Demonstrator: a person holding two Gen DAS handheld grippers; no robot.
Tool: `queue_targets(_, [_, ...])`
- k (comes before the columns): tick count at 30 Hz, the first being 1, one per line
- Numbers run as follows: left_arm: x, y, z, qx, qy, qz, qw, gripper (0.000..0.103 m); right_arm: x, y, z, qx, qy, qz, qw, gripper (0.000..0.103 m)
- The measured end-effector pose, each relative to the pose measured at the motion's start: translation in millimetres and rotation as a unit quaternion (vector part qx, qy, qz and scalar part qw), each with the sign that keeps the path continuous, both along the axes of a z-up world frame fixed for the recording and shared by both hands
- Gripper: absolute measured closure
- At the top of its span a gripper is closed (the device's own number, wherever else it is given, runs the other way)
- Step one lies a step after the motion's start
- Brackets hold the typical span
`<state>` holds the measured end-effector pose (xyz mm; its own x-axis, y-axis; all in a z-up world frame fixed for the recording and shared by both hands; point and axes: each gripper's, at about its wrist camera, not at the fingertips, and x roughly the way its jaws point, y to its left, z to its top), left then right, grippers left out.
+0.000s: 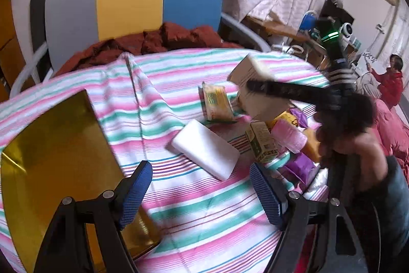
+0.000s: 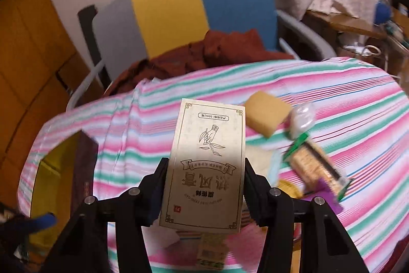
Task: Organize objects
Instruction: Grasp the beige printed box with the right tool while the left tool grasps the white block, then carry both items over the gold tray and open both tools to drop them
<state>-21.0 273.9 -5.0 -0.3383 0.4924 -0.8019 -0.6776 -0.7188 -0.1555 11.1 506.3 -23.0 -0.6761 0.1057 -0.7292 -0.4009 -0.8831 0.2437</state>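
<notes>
The right gripper (image 2: 204, 192) is clamped on a beige carton (image 2: 208, 163), one finger pressed against each long side, and holds it lifted above the striped tablecloth (image 2: 332, 83). In the left wrist view the same carton (image 1: 255, 83) hangs in the air over the pile of goods, with the right gripper's black finger across it. The left gripper (image 1: 202, 192) hovers low over the cloth with its blue pads (image 1: 136, 192) wide apart and nothing between them; the white foam block (image 1: 204, 149) lies just ahead of it.

The open gold-lined box (image 1: 58, 157) sits at the left end of the table, and I judge the carton is bound for it. To do this well, the carton should travel level and high enough to pass the box wall, then go down flat against one side so room is left for the rest. The grip sits near the carton's lower end, so a quick swing could make it pivot; a slow carry seems wiser.

The carton's face reads upside down to the camera: large Chinese characters inside a banner, a line drawing of a hand holding a leafy sprig, "50ml" in a small frame, and a small red seal. The yellow packet (image 1: 217, 104) and the small green-and-cream carton (image 1: 263, 142) carry print too blurred to read.
</notes>
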Motion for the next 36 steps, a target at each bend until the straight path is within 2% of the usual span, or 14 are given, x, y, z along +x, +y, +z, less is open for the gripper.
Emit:
queue_targets(3, [-10,23,-16,-0.009,-0.036,0.010,0.9992,0.024,4,7,5,0.003,0.009,-0.011,1.000,0.049])
queue_targets(10, [-32,62,-53,-0.066,-0.053,0.048,0.9952,0.023,6,10,13,0.007,0.032,-0.017,0.999,0.049])
queue_targets(14, [-48,74,-69,-0.077,-0.077,0.080,0.9908,0.023,6,9,14,0.009,0.035,-0.010,0.999,0.050])
queue_targets(20, [-61,92,-83,-0.103,-0.068,0.100,0.9872,0.023,5,2,14,0.017,0.036,0.005,0.999,0.051])
queue_targets(24, [-63,92,-94,-0.120,-0.063,0.089,0.9867,0.025,1,0,7,0.017,0.015,0.012,1.000,0.051])
queue_targets(26, [-58,88,-94,-0.123,-0.040,0.079,0.9885,0.037,-3,0,0,0.015,-0.006,0.014,1.000,0.051])
queue_targets(33, [-34,71,-79,-0.095,0.005,0.049,0.9942,0.043,-9,-1,-16,0.012,-0.037,0.028,0.999,0.052])
queue_targets(36, [-25,61,-65,-0.071,0.024,0.035,0.9966,0.044,-8,-4,-14,0.010,-0.027,0.037,0.999,0.052])
